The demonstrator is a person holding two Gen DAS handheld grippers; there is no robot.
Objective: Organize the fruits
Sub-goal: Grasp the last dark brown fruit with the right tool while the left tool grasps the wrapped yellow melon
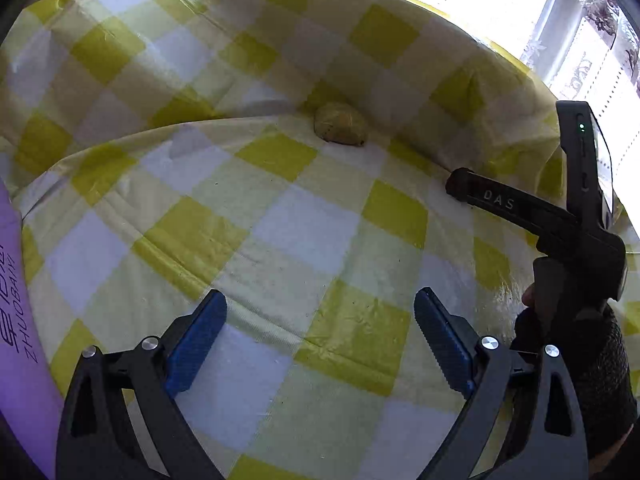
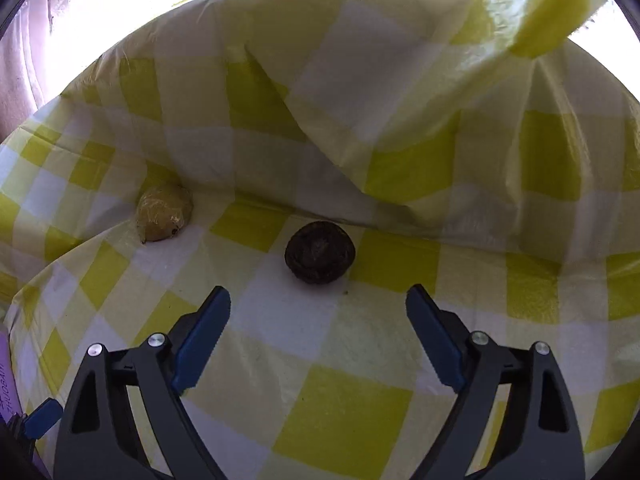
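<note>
A pale yellow, plastic-wrapped fruit (image 1: 340, 128) lies against the raised fold of the checked tablecloth (image 1: 304, 232), far ahead of my left gripper (image 1: 320, 308). That gripper is open with only cloth between its blue pads. In the right wrist view the same yellow fruit (image 2: 164, 212) sits at the left. A dark brown round fruit (image 2: 320, 254) rests on the cloth a short way in front of my right gripper (image 2: 318, 300), centred between its fingers. The right gripper is open and touches nothing.
The yellow-and-white cloth (image 2: 400, 128) climbs into a tall fold behind both fruits. A purple printed object (image 1: 16, 320) borders the left edge. A gloved hand (image 1: 592, 360) holds the other black tool at the right. A bright window (image 1: 580, 52) is beyond.
</note>
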